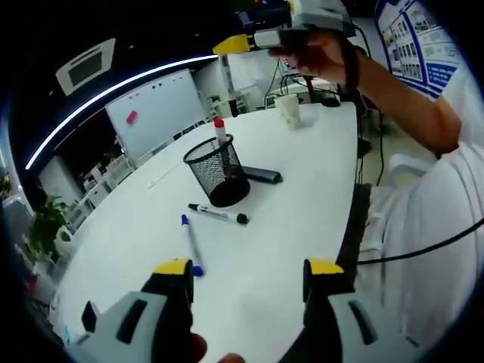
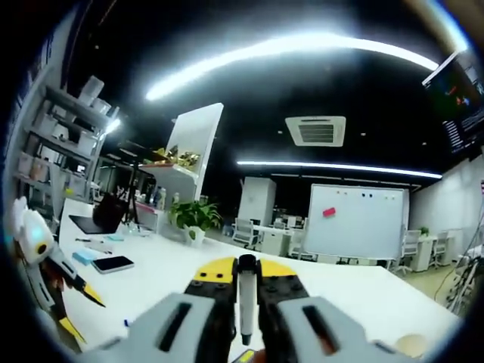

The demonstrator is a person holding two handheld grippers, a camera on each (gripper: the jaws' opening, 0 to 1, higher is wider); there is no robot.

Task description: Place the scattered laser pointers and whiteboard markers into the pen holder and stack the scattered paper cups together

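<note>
On the white table (image 1: 302, 189) stands a black mesh pen holder (image 1: 217, 170) with a red-capped marker (image 1: 220, 130) upright inside. A black marker (image 1: 218, 214) and a blue pen (image 1: 190, 243) lie in front of the holder, and a dark laser pointer (image 1: 261, 175) lies just behind it. A paper cup (image 1: 288, 110) stands at the far end. My left gripper (image 1: 249, 268) is open low over the near table, with nothing between its jaws. My right gripper (image 2: 246, 274) is shut on a white marker (image 2: 246, 302). The right gripper (image 1: 257, 39) is also seen held high above the cup.
A person's arm and white clothing (image 1: 431, 227) fill the table's right side. A phone (image 2: 113, 263), a laptop (image 2: 94, 219) and a potted plant (image 2: 195, 215) sit on the table far from the holder. A whiteboard (image 2: 355, 223) stands behind.
</note>
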